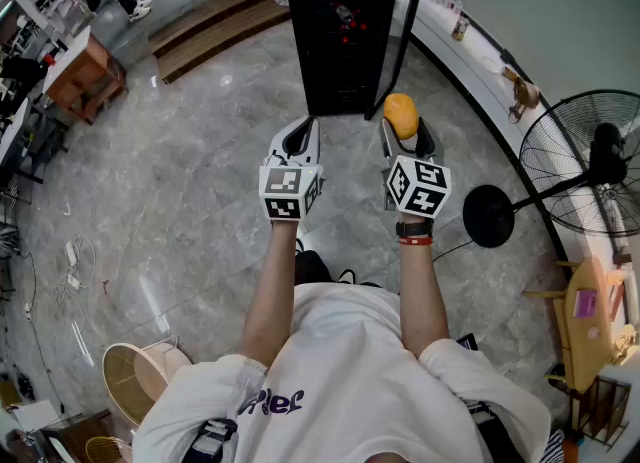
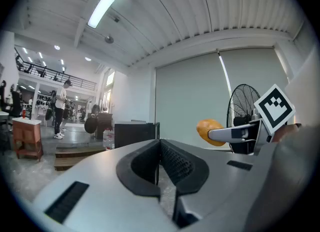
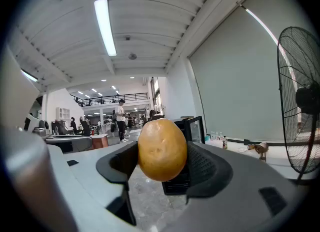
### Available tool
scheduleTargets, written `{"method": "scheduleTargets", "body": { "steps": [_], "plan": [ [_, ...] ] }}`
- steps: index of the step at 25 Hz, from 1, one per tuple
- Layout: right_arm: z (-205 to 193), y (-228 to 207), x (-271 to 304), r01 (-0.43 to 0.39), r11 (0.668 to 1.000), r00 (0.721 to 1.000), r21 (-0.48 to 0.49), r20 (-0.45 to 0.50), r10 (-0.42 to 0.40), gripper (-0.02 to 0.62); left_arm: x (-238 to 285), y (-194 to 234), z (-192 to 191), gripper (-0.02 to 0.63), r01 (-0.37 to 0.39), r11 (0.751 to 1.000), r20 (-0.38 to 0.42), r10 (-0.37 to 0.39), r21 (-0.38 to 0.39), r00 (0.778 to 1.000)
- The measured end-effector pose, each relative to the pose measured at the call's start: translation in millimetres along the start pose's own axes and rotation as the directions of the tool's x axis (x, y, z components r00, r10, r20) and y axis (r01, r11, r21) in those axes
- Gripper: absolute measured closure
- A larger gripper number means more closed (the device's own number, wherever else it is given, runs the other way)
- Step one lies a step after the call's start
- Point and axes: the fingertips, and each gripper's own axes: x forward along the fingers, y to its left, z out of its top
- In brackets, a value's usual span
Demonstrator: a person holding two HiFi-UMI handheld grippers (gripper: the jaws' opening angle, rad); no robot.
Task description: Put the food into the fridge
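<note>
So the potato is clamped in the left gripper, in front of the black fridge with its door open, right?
Not quite: the potato is clamped in the right gripper, as the right gripper view shows; the left gripper is shut on nothing. The black fridge ahead, door open, is correct.

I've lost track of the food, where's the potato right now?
The potato is clamped in the jaws of the right gripper, centre-right in the head view, just short of the open black fridge.
</note>
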Motion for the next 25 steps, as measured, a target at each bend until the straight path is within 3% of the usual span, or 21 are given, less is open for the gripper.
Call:
{"method": "scheduleTargets", "body": {
  "steps": [11,25],
  "plan": [
    [-9.0,6.3,33.4,0.012,1.0,1.0,0.029,-0.005,-0.011,0.278,17.6,22.2,-12.8,0.588,0.003,1.0,-0.03,-0.003,-0.003,1.0],
    [-4.4,13.5,174.0,0.007,0.999,0.998,0.04,-0.057,-0.005,0.278,123.9,103.4,-8.0,0.588,0.021,0.998,-0.025,-0.022,-0.055,0.999]
  ]
}}
